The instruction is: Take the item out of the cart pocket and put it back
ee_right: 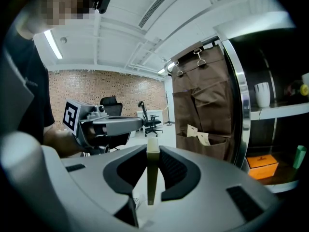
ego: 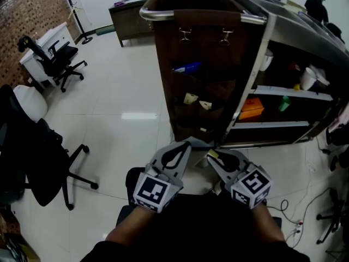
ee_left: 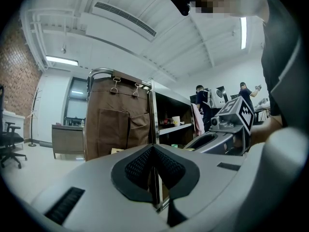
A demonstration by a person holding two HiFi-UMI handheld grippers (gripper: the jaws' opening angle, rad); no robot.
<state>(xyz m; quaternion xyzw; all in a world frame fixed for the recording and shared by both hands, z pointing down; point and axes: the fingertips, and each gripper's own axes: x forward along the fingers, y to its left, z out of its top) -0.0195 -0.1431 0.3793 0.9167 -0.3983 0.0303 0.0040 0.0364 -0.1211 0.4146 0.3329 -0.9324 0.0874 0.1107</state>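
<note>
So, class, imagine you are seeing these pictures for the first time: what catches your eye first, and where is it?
The tall brown pocket organiser hanging on the end of the cart, straight ahead, dominates, with pale cards poking from a middle pocket. Nearer, the right tool is clamped on a thin olive card, edge-on between its jaws, beside the shut, empty left tool.

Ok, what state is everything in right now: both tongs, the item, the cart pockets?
Left tongs: shut, empty.
Right tongs: shut on the thin olive flat card.
Thin olive flat card: out of the pocket, held edge-on, upright.
Brown fabric pocket organiser: hanging from the cart rail by two metal clips.
Pale paper packets: in a middle pocket, tops poking out.
Blue flat item: in an upper pocket, sticking out.
</note>
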